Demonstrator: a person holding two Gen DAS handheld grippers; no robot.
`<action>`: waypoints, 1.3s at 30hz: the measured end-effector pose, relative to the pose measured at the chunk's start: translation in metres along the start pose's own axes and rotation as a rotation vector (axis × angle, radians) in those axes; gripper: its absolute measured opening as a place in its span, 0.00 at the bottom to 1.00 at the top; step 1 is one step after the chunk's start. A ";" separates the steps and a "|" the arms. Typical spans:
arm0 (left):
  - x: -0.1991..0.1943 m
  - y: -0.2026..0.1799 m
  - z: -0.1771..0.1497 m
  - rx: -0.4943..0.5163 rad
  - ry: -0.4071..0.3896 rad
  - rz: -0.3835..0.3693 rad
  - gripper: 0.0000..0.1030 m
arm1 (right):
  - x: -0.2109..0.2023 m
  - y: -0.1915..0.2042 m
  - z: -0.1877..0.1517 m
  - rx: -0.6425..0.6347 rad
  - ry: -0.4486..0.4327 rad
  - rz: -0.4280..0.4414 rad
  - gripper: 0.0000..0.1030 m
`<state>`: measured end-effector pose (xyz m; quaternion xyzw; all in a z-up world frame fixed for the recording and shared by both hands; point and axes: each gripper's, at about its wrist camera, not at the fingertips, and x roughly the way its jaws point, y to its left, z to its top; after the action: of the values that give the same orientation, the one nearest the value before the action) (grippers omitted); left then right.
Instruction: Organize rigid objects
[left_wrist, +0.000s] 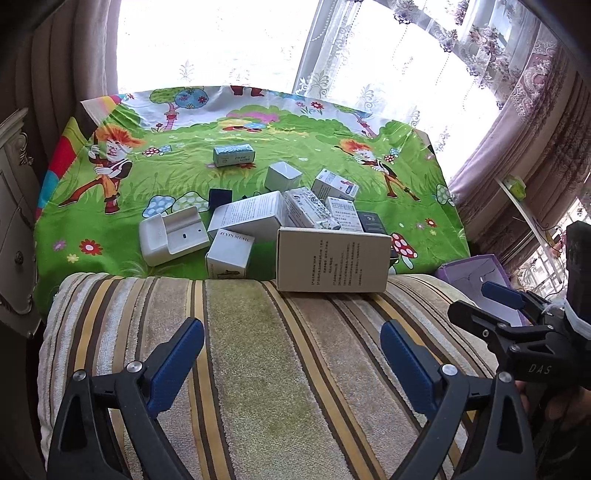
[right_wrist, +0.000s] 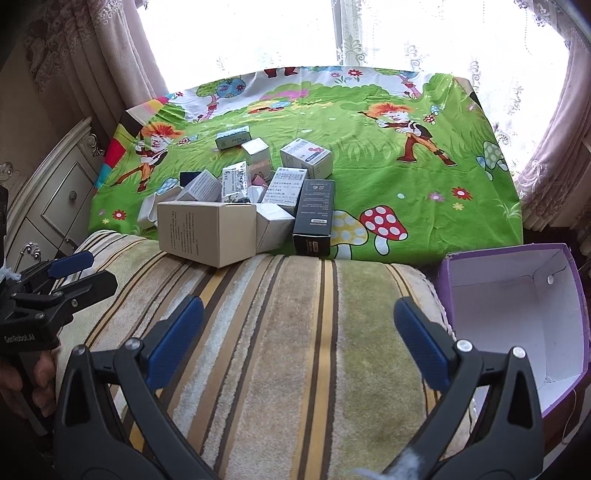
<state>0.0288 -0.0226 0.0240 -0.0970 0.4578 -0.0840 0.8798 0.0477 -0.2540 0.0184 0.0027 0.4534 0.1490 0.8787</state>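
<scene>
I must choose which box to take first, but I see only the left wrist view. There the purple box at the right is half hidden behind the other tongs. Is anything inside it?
Observer: No. In the right wrist view the purple box is open at the top, white inside, and nothing lies in it.
Operator: Is something hidden behind the big white box at the striped cushion?
Observer: Yes, a long black box lies just right of it, with its near end at the cushion's edge.
Operator: Is anything already gripped on the right side?
Observer: No. The right tongs are open over the cushion, with nothing between them.
</scene>
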 end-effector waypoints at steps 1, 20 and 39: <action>0.003 -0.002 0.004 -0.007 0.011 -0.023 0.94 | -0.002 -0.003 0.003 0.004 -0.013 -0.011 1.00; 0.081 -0.031 0.051 0.002 0.184 0.037 0.95 | 0.010 -0.029 0.012 0.043 -0.019 0.020 1.00; 0.087 -0.017 0.057 -0.074 0.196 0.059 0.97 | 0.030 -0.015 0.011 -0.037 0.073 0.038 1.00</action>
<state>0.1236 -0.0541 -0.0089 -0.1070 0.5472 -0.0501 0.8286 0.0768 -0.2595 -0.0006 -0.0101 0.4822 0.1741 0.8585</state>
